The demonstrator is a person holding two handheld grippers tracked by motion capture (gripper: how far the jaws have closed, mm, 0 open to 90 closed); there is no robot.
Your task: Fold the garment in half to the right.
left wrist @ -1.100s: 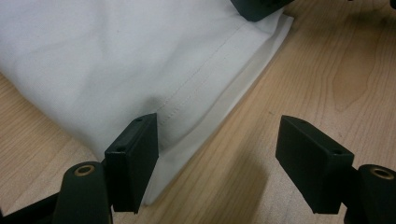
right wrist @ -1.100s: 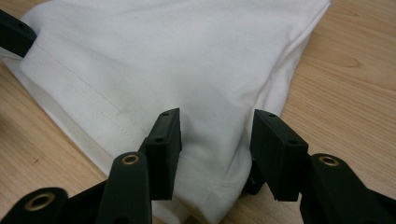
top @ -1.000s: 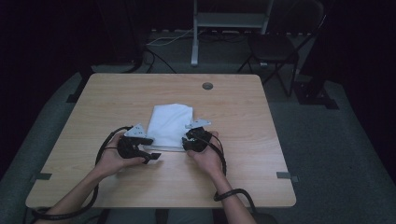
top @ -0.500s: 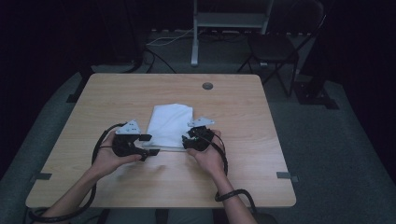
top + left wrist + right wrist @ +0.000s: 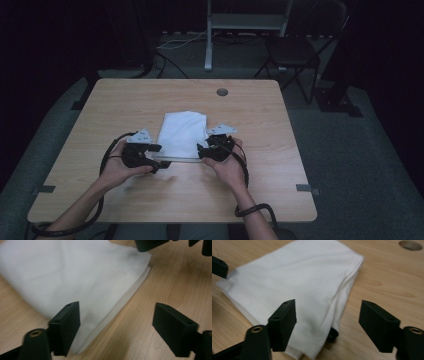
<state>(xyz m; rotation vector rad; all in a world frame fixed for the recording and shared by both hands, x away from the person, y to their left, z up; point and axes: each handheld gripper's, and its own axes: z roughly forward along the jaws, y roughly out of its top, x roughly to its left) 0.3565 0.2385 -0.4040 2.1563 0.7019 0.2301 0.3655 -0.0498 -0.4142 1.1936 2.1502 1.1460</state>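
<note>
Plain white folded cloth (image 5: 182,134), black left tool (image 5: 117,322) and right tool (image 5: 328,322), pale wood-grain table (image 5: 300,165), apparently dark grey-green floor (image 5: 370,165)

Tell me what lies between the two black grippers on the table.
In the high view, the folded white cloth lies between the left gripper and the right gripper, near edge toward the person.

High overview, two close tool views

dark lab, lone table (image 5: 150,100), folding chair (image 5: 295,50)
</note>
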